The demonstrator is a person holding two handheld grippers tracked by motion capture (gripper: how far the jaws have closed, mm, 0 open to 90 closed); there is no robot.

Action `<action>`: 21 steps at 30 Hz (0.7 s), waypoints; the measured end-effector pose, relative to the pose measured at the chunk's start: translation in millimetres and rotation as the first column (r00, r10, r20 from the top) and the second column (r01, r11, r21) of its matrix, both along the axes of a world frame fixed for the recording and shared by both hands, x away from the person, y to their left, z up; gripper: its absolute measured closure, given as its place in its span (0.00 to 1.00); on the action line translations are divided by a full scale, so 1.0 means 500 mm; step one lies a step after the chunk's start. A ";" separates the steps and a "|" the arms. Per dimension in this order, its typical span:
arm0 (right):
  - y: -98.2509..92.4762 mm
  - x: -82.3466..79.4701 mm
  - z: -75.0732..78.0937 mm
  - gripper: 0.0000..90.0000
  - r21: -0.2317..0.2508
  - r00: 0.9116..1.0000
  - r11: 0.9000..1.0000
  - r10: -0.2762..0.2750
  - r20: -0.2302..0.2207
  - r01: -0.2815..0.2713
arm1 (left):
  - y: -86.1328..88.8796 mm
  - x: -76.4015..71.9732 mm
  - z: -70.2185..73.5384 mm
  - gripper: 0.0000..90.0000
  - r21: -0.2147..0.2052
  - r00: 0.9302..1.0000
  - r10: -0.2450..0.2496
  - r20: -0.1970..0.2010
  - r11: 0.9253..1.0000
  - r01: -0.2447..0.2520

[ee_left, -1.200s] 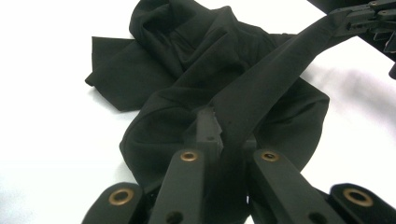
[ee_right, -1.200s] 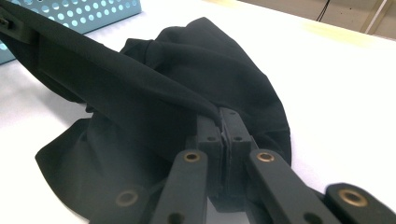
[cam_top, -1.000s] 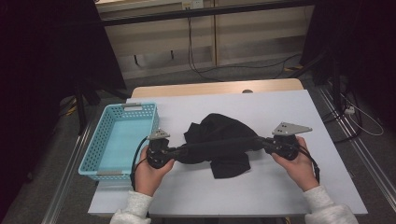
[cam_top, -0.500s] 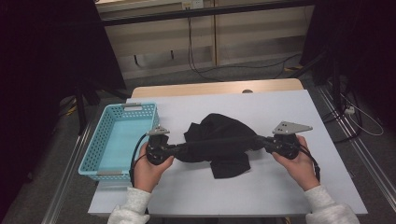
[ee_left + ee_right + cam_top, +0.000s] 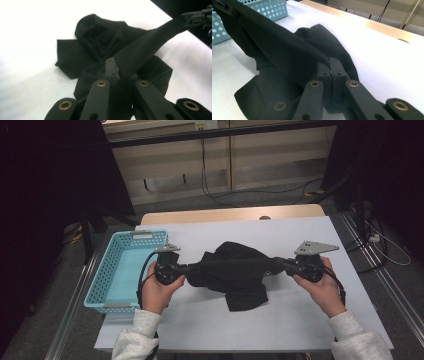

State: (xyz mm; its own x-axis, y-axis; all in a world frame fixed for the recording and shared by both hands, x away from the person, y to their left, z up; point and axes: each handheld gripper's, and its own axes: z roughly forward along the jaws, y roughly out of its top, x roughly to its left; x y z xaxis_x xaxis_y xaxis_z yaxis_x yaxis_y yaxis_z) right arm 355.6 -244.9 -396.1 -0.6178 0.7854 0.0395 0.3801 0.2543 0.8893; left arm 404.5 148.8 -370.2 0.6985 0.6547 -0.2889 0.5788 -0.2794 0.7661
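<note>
White desk surface lies nearest, with two pale sleeves coming up from the bottom edge of the high view. Each hand holds a claw: the left claw and the right claw point toward each other across the middle of the desk. Both are clamped tight on a black cloth, one at each end of an edge, so that a band of the fabric runs taut between them while the rest sags in a crumpled heap on the desk underneath. In the left gripper view the stretched band rises from between the jaws toward the other claw at the upper right; in the right gripper view the jaw tips sit pressed together with the cloth pinched at them.

Left of the cloth, at the desk's left edge, stands a light blue perforated basket. Beyond the white surface a strip of pale wood shows, then a grey floor with loose cables and a low beige wall. Either side of the room is too dark to make out, and the cloth's folds hide what kind of garment it is.
</note>
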 end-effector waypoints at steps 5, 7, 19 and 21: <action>0.000 0.007 0.008 0.98 0.003 1.000 1.000 0.001 0.005 -0.001 | -0.003 0.010 0.013 0.96 0.004 1.000 0.001 0.000 1.000 -0.001; 0.002 0.014 0.012 0.98 -0.006 1.000 1.000 -0.002 -0.002 0.002 | -0.005 0.016 0.017 0.96 0.007 1.000 -0.001 0.001 1.000 0.001; 0.004 0.023 0.029 0.98 0.000 1.000 1.000 -0.004 0.014 0.004 | -0.004 0.032 0.041 0.96 0.002 1.000 0.012 0.008 1.000 -0.012; 0.003 0.023 0.032 0.98 -0.002 1.000 1.000 -0.005 0.019 0.005 | -0.006 0.033 0.046 0.96 0.001 1.000 0.012 0.012 1.000 -0.012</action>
State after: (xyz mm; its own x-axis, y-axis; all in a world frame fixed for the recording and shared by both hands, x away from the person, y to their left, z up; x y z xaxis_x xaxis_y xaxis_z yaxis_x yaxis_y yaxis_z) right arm 367.3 -243.4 -380.0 -0.6142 0.7887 0.0261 0.3644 0.2542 0.8959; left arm 421.1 145.9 -347.2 0.6940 0.6635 -0.2795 0.5728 -0.2736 0.7727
